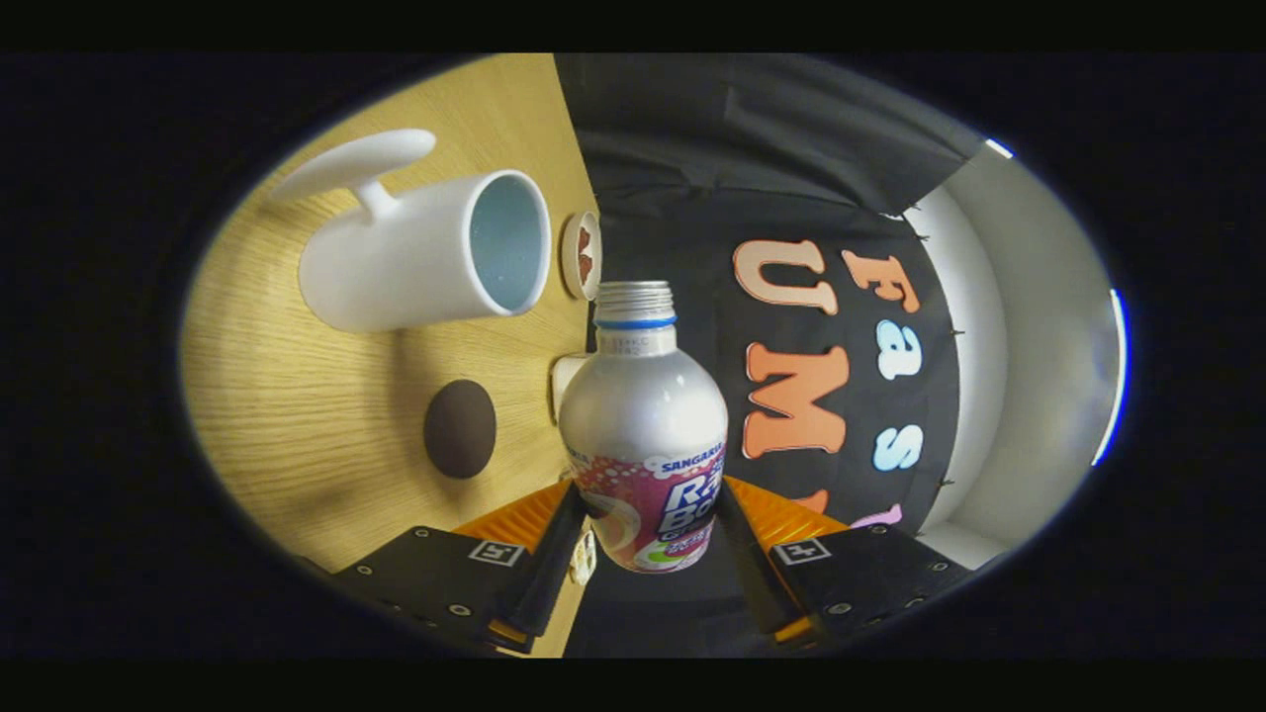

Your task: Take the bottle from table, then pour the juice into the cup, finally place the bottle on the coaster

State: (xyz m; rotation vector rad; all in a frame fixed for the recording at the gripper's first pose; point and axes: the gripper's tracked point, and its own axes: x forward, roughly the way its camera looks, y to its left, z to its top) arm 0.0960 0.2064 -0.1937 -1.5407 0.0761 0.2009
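Fingers closed on the bottle (645, 435): gripper (648, 524) has one finger pressed on each side of the labelled lower body, at roughly 6 o'clock in the gripper view. Grip looks firm, bottle centred between the jaws.

Camera is rolled hard: the table (297, 396) stands as a wall on the left and the booth cloth fills the right. So the bottle reads as tilted over toward horizontal relative to the table, neck pointing away from the fingers. Cap is off, thread and open mouth visible at 12 o'clock from the grip.

Beyond the fingers, at about 9 o'clock from the bottle body, a dark round coaster (460, 428) lies flat on the wood. Further out, at about 10–11 o'clock from the neck, the white cup (425, 252) with its long handle; its opening faces toward the bottle mouth. Small round disc (581, 255) just past the cup rim, by the table edge.

Judgement: pour step, mouth not yet over the cup. No stream visible.

To do it well: bring the mouth over the cup opening first, then add tilt slowly. Keep the neck just above the rim without touching, since the cup could shift. Hold squeeze constant; the body looks smooth and could slip.
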